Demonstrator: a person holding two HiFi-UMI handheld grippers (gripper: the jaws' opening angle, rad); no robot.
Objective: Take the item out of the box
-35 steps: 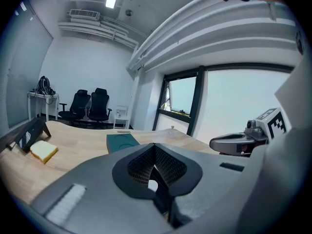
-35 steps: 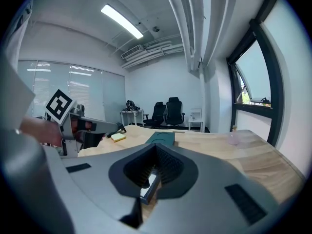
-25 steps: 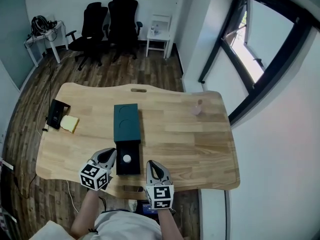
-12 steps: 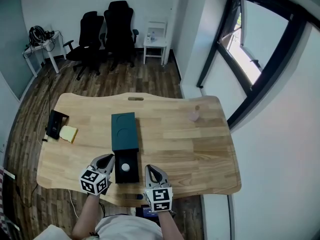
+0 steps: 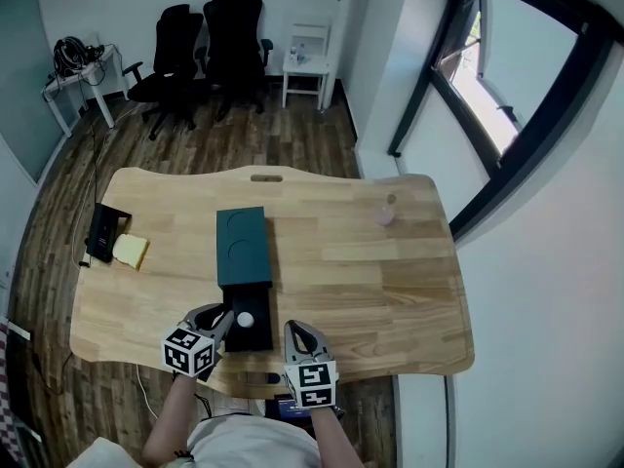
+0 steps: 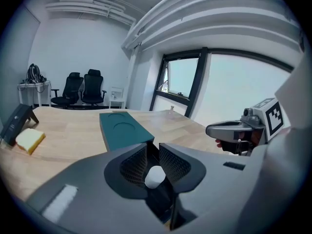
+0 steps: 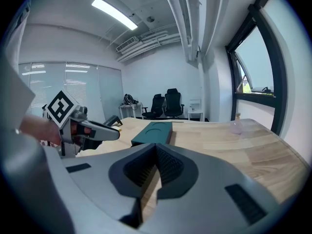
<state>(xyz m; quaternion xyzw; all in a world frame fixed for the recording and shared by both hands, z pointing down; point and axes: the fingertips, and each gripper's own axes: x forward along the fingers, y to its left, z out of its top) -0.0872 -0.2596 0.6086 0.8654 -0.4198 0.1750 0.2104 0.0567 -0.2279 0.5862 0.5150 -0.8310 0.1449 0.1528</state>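
The wooden table (image 5: 390, 291) has a slot (image 5: 266, 176) cut near its far edge. By its left edge sits a black stand (image 5: 102, 230), with a yellow sponge (image 5: 130, 251) just beside it. A small clear bottle (image 5: 387, 210) stands near the far right corner. Beyond the table, on the wood floor (image 5: 292, 135), are two black office chairs (image 5: 232, 37), a white side table (image 5: 308, 66) and a white desk (image 5: 78, 78) bearing cables (image 5: 73, 49).

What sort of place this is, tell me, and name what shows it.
Probably an office or meeting room: two black office chairs stand beyond a wooden table, a small white side table sits by the wall, and a tall dark-framed window fills one side.
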